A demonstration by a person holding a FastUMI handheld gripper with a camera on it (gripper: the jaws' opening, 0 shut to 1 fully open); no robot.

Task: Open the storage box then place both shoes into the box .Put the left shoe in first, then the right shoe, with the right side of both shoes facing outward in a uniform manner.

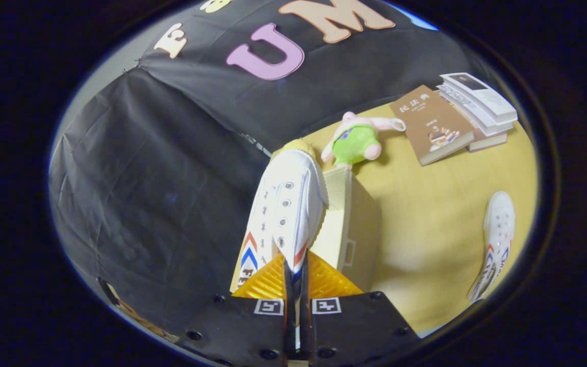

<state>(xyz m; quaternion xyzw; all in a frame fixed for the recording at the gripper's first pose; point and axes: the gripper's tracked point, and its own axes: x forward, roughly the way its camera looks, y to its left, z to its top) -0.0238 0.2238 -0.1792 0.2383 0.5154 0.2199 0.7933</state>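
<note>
My gripper is shut on a white canvas shoe with red and blue chevrons, both fingers pinching its heel edge. The shoe points away from me, lifted above the table, its toe over the far end of the cream storage box. The box stands just right of the shoe and beyond the fingers; whether its lid is open I cannot tell. A second white shoe with the same stripes lies on the yellow table far to the right.
A green and pink plush toy lies beyond the box. A brown book and a stack of white books sit at the far right of the table. Black cloth wall hangs behind and to the left.
</note>
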